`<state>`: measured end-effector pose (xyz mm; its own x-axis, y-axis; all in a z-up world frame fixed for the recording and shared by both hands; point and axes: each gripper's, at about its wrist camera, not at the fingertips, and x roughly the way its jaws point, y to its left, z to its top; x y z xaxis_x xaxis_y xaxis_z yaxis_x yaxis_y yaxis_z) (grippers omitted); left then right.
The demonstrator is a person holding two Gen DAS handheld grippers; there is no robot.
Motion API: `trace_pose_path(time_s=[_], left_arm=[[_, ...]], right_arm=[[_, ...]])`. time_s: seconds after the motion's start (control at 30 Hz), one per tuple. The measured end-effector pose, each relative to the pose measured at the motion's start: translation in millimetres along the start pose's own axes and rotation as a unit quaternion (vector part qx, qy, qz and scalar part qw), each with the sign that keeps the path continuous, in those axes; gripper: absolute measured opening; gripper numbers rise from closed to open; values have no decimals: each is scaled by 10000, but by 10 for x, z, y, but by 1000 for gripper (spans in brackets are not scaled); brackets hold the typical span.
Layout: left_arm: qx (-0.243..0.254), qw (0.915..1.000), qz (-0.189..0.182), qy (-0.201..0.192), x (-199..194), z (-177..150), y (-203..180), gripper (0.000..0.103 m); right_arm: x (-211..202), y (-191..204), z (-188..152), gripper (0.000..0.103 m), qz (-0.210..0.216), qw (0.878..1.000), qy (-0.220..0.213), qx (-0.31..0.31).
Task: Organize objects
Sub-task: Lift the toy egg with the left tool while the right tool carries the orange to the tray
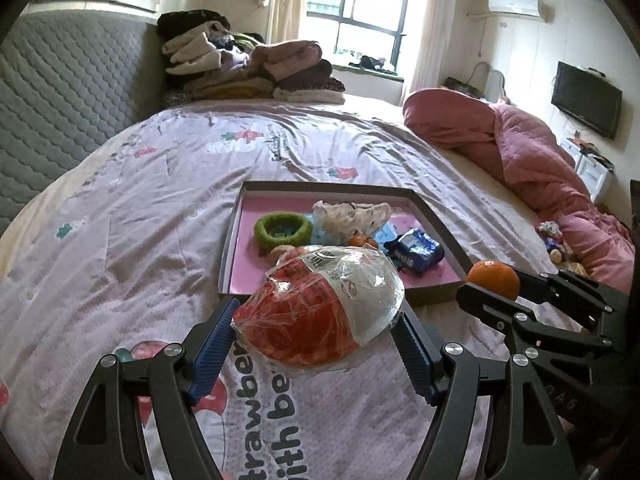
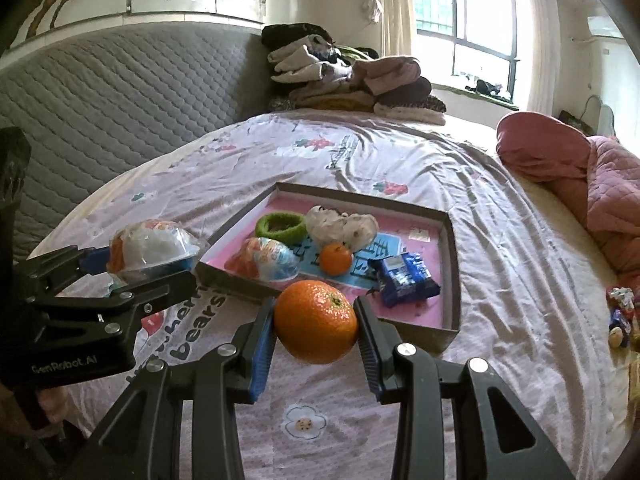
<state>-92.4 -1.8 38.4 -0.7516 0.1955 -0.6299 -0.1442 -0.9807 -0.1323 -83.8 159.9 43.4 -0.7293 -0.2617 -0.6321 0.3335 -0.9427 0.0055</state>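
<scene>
Two items inbound: left gripper (image 1: 316, 336) clamps wrapped egg toy (image 1: 320, 304), right gripper (image 2: 316, 328) clamps orange (image 2: 316, 322); tray (image 2: 450, 276) approx half-filled, few bits w/ bed edge left.

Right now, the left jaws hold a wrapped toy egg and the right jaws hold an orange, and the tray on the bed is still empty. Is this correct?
Not quite: the tray is not empty. The right wrist view shows a green ring, a small orange, a blue packet and another wrapped egg in it. The left gripper does hold the wrapped toy egg, and the right gripper the orange.
</scene>
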Motion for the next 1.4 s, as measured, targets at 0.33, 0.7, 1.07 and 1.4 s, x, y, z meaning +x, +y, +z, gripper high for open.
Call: trace_pose_path(time_s=[0.33,0.7,1.07,1.4], left_arm=[[25,9999,-17,-135,-18,157,-85,77],[55,9993,21,-357,8,423,-147,77],[-73,9988,154,-469,116,699,-7,77],[-122,9982,286,-515,247,829,117,77]], right_arm=[[-76,-152,84,39,-88,9998,-139,94],[-90,-303,240,39,-168,9994,-282,139],[-5,-379,427,39,-193,9988,-417,162],[143,-400,568,39,-174,9987,-450,144]])
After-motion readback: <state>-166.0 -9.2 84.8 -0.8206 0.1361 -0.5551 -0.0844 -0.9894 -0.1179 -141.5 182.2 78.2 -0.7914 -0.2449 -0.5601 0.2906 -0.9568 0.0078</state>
